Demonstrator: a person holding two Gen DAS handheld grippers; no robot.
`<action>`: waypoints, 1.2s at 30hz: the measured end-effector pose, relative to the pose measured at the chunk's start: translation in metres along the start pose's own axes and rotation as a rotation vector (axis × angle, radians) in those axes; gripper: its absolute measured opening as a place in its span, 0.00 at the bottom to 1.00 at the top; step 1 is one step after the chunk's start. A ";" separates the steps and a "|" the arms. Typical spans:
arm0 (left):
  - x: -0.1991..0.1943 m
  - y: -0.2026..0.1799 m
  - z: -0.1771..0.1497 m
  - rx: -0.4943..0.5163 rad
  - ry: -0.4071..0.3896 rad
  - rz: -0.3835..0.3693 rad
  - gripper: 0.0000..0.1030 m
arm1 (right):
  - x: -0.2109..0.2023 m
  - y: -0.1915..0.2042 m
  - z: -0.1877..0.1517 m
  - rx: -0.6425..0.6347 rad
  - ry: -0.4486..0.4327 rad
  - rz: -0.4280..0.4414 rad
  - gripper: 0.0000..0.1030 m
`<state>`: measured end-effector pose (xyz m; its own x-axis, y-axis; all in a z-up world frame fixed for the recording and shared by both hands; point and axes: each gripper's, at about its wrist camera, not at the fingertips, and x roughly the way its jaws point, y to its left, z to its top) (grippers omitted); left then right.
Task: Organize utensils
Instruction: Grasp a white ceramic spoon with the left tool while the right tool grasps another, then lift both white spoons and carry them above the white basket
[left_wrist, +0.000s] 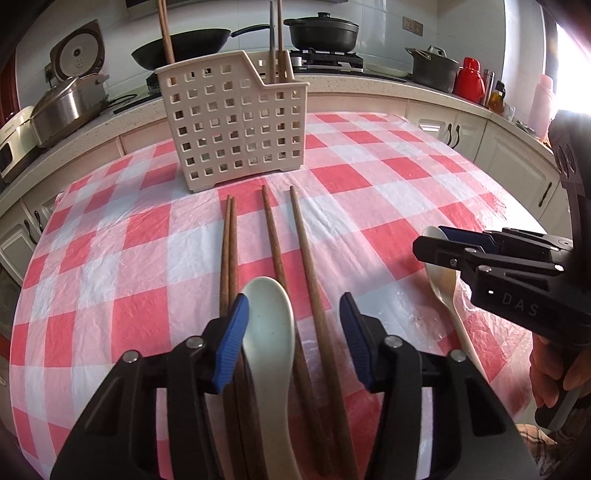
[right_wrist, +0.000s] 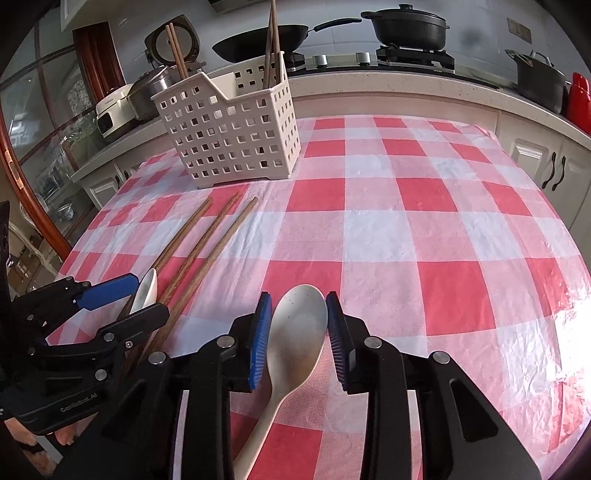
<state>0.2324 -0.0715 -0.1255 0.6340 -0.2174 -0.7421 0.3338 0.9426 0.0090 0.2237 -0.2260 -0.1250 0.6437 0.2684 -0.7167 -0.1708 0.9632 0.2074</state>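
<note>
In the right wrist view the right half of the table is open cloth, free all the way to its far edge. The utensil holder stands at upper left, chopsticks sticking up out of it. Loose chopsticks lie across the lower-left approach, and the left tongs crowd that corner. In the left wrist view the left side of the cloth lies open.

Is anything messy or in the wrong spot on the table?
Yes. Four wooden chopsticks lie loose on the checked tablecloth in front of the white basket, where others already stand upright. The small white spoon lies across them, and a bigger pale spoon lies apart. Nothing looks spilled or broken.
</note>
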 end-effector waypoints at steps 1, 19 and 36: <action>0.002 -0.001 0.000 0.001 0.003 0.002 0.46 | 0.002 -0.001 0.000 0.003 0.004 0.000 0.30; -0.013 -0.001 -0.001 -0.010 -0.065 -0.035 0.03 | -0.006 -0.013 -0.001 0.033 -0.039 0.025 0.11; -0.062 -0.001 0.006 -0.035 -0.233 -0.052 0.03 | -0.043 -0.005 0.008 0.014 -0.154 0.038 0.11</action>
<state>0.1970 -0.0603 -0.0757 0.7616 -0.3147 -0.5665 0.3483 0.9360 -0.0517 0.2031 -0.2420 -0.0894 0.7442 0.2985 -0.5976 -0.1870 0.9519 0.2425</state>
